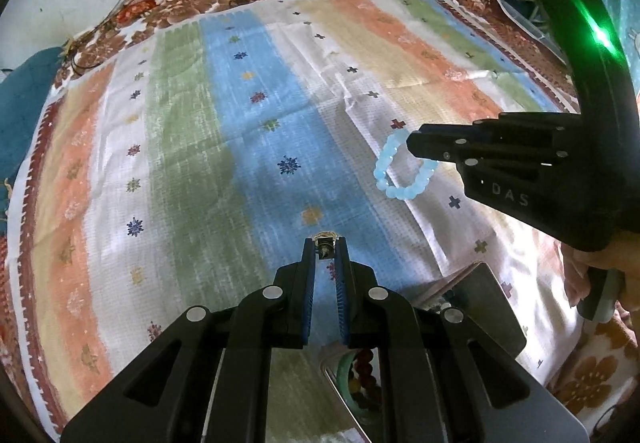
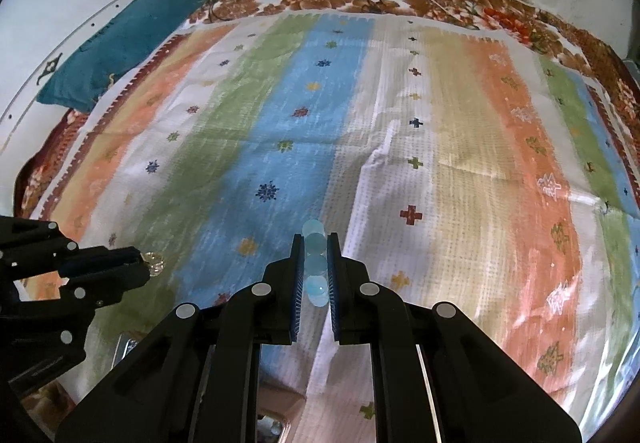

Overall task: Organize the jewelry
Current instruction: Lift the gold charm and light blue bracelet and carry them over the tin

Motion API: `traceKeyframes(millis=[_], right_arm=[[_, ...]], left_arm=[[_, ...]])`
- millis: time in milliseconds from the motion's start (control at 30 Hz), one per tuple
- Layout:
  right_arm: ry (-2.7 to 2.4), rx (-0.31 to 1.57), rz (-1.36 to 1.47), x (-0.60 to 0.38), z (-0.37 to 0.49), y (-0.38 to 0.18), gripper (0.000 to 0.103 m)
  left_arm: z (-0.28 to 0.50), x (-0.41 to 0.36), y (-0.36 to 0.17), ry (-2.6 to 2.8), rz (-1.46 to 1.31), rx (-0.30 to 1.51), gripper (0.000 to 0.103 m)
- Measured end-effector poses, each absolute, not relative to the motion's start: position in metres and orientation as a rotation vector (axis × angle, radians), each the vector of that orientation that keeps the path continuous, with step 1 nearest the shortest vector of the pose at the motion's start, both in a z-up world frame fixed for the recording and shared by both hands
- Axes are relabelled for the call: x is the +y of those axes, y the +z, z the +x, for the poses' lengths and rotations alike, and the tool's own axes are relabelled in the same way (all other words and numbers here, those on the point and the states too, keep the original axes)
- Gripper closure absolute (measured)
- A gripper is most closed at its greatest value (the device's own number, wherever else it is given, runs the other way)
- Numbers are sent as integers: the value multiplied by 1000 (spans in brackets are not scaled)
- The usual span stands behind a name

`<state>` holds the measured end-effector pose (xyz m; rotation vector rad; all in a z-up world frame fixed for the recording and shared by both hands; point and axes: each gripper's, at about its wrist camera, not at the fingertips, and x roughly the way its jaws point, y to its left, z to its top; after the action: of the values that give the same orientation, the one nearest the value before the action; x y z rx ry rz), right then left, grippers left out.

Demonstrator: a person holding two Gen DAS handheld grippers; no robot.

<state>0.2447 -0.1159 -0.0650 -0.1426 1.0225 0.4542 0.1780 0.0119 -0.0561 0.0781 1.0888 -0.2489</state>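
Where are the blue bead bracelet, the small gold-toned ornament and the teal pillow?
blue bead bracelet (image 1: 386, 167), left wrist view, left curve of beads.
gold-toned ornament (image 1: 326, 239), left wrist view, top end.
teal pillow (image 2: 120, 43), right wrist view, middle.

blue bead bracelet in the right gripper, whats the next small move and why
Probably carry the blue bead bracelet toward the open box by the left gripper and lower it in: the right gripper has it pinched above the striped cloth, and other beads already lie there.

I see the pale blue bead bracelet (image 1: 394, 171) hanging as a loop, and a small glittering ring (image 1: 326, 239) pinched, both above the striped cloth.
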Motion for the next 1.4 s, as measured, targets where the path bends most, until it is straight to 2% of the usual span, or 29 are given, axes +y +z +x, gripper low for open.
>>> traceKeyframes(millis=[1133,1400], right_arm=[[501,825,-173,-119,149,5,91],[523,831,-156,-121,120,3,91]], left_arm=[[92,5,-6,-221,10,963,94],[76,1,-8,-214,-11,964,94]])
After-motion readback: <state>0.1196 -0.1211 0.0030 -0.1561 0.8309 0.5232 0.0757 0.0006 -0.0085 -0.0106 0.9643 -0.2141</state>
